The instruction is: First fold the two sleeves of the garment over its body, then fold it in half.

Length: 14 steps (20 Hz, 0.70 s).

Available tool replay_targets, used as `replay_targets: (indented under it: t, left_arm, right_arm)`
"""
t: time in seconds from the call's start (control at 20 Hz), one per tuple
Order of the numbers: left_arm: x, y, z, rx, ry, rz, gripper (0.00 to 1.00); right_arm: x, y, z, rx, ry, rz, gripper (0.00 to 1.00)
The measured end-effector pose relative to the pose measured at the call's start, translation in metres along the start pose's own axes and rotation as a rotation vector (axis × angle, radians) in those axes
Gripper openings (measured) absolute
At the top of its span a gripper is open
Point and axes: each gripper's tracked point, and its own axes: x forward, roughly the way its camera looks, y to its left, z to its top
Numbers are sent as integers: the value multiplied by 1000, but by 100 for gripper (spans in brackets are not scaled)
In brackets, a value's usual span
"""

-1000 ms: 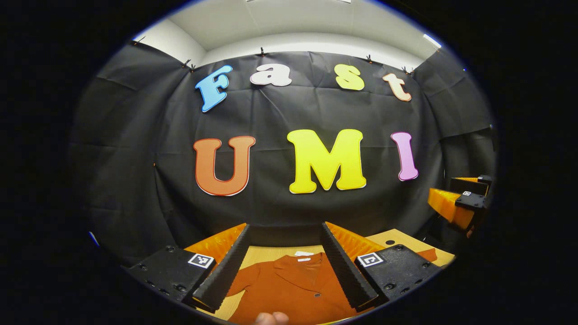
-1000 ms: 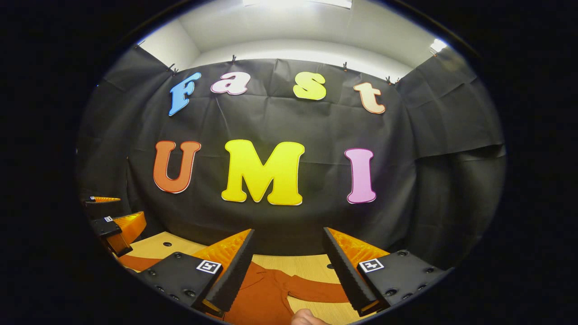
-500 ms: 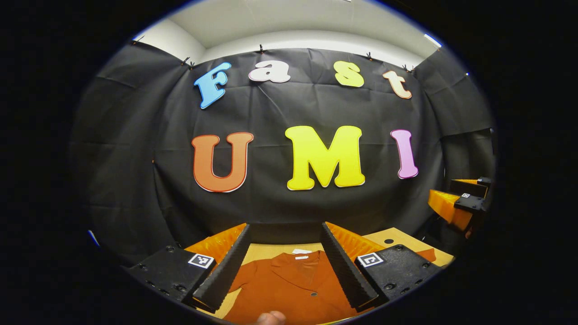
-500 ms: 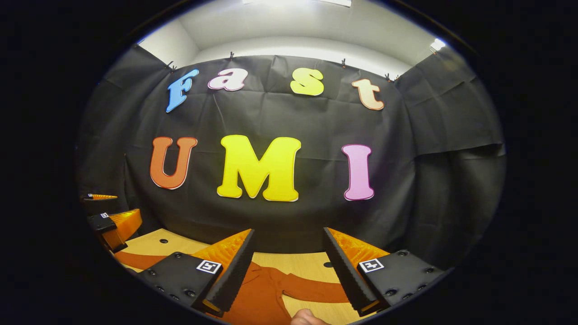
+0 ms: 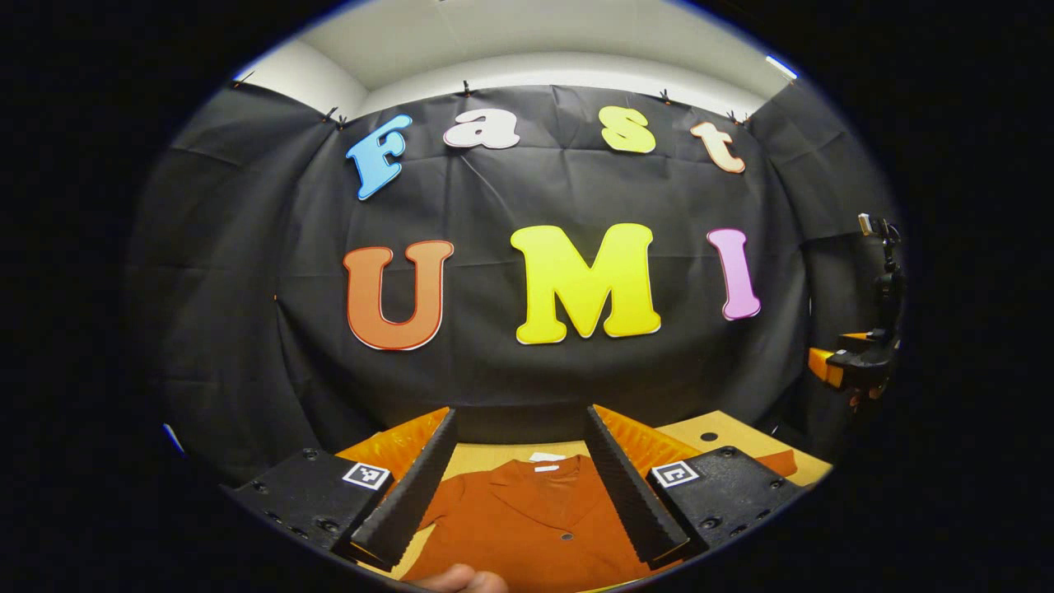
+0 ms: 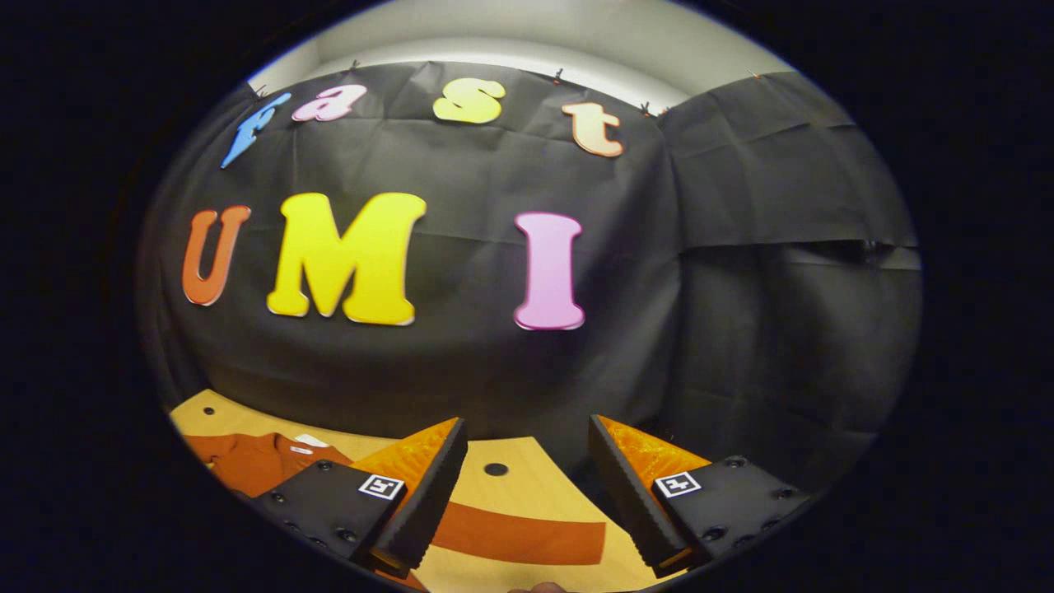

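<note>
We find the garment (image 5: pixel 527 519), rust-coloured, lying flat on the wooden table (image 5: pixel 725 432) with its collar toward the booth wall (image 5: pixel 247 247). In the left gripper view the left gripper (image 5: pixel 520 486) hovers above the garment's upper body with its fingers spread wide, nothing between them. A fingertip (image 5: pixel 461 579) shows at the bottom edge. The right gripper (image 5: pixel 852 366) appears at the far right, raised well above the table. In the right gripper view that gripper (image 6: pixel 527 494) is likewise wide open and empty, above one sleeve (image 6: pixel 527 539), which lies stretched out on the table, away from the body.
</note>
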Motion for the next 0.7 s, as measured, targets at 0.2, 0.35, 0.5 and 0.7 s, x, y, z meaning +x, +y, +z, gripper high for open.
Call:
replay_targets:
  t: [0.2, 0.35, 0.5, 0.7]
  left_arm:
    - [1, -12, 6, -29, -15, 13, 99]
    - [4, -22, 4, -9, 2, 33, 99]
    - [3, -35, -2, -18, 26, 49, 99]
    - [-6, -40, -14, -31, 56, 93, 99]
  right_arm:
    - [35, -60, -82, -55, 167, -126, 95]
    - [49, -66, -148, 9, 352, -98, 95]
    - [59, -72, -220, 34, 548, -95, 95]
    - [53, -69, -296, 38, 835, -55, 95]
